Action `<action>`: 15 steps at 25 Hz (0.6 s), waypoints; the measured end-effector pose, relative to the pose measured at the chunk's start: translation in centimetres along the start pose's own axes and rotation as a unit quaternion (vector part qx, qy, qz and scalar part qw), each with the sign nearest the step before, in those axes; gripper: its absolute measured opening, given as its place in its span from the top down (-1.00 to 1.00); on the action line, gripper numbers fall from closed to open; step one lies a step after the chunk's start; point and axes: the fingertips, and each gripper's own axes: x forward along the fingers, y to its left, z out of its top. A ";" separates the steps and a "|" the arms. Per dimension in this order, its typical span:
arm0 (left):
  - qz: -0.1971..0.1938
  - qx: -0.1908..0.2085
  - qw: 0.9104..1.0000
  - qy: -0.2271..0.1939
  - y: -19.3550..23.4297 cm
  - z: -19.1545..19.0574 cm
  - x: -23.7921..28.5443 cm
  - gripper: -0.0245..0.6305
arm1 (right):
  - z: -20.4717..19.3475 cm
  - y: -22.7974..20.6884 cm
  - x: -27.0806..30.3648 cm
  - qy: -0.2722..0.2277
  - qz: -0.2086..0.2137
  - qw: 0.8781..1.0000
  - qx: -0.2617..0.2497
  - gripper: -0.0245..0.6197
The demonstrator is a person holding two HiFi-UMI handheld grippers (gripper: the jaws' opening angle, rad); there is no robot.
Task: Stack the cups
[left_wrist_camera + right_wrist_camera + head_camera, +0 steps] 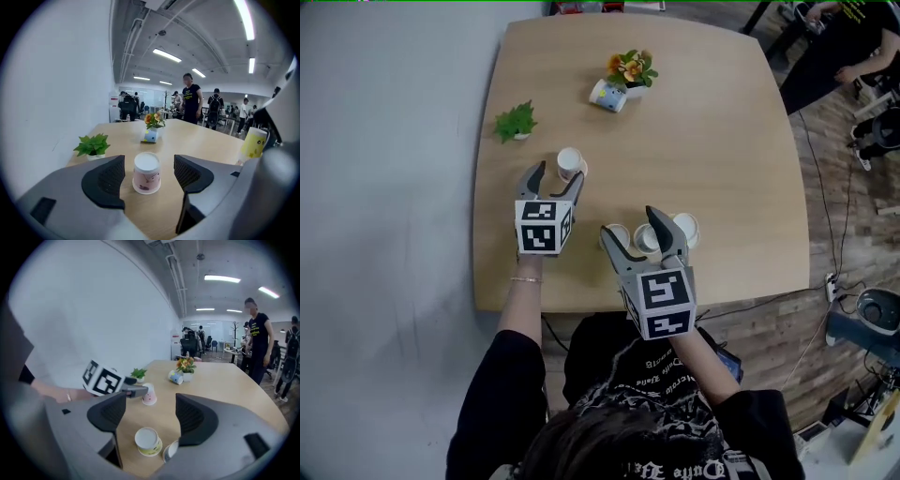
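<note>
A pink paper cup stands upside down on the wooden table. My left gripper is open, its jaws on either side of this pink cup without touching it. Three more upturned cups sit near the front edge: one partly behind a jaw, one in the middle, one on the right. My right gripper hangs open above them with nothing held. In the right gripper view, a yellow-banded cup lies below the gap of the right gripper, and a second cup peeks from under the right jaw.
A small green plant sits at the table's left edge. A flower pot with a tipped blue-and-white cup stands farther back. A person sits beyond the far right corner. Cables lie on the wood floor to the right.
</note>
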 end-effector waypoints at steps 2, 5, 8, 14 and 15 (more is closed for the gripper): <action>0.000 0.025 0.999 0.024 -0.1 -0.2 2.2 -0.10 | 2.4 -0.6 -1.6 -0.027 0.004 1.000 0.013 -0.15; -0.003 0.035 0.998 0.047 -0.2 -0.9 4.5 -0.10 | 5.7 -2.0 -4.1 -0.063 -0.002 0.998 0.020 -0.15; -0.001 0.023 0.998 0.066 0.3 -1.7 5.5 -0.03 | 8.0 -4.0 -5.9 -0.094 -0.018 0.995 0.028 -0.15; -0.019 0.000 0.999 0.041 -0.3 -0.5 4.9 0.13 | 8.4 -8.9 -7.3 -0.106 -0.051 0.991 0.061 -0.15; -0.026 -0.007 0.999 0.035 -0.5 -0.1 4.6 0.13 | 8.2 -9.6 -7.3 -0.105 -0.052 0.991 0.067 -0.15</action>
